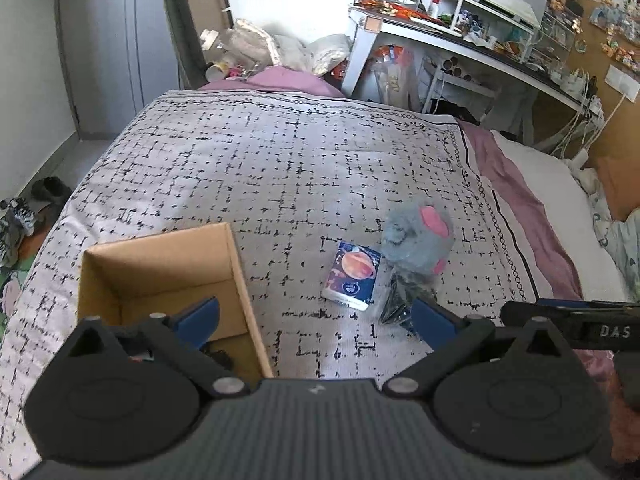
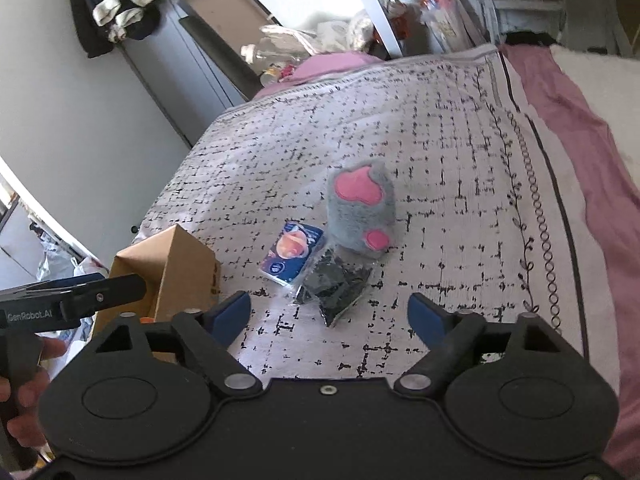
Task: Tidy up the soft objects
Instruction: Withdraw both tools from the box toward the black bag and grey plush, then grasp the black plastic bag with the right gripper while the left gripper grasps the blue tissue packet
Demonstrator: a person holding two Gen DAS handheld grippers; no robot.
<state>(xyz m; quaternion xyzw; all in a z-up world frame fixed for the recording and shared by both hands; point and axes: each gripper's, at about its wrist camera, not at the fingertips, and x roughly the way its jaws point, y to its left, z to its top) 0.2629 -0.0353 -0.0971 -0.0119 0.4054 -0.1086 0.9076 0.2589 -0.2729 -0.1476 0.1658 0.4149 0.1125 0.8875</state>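
Observation:
A grey plush paw with pink pads (image 1: 418, 240) (image 2: 362, 210) lies on the patterned bed cover. Beside it lie a blue packet with an orange planet print (image 1: 352, 276) (image 2: 292, 252) and a clear bag of dark pieces (image 1: 400, 300) (image 2: 334, 288). An open cardboard box (image 1: 160, 276) (image 2: 176, 272) stands on the bed to the left. My left gripper (image 1: 316, 318) is open and empty, its left finger over the box. My right gripper (image 2: 330, 314) is open and empty, just short of the dark bag.
The patterned cover (image 1: 280, 160) lies over a purple sheet (image 1: 520, 184). A cluttered white desk (image 1: 460, 36) stands beyond the bed. A grey wardrobe (image 1: 100, 40) is on the left. Shoes (image 1: 24, 212) lie on the floor at the left.

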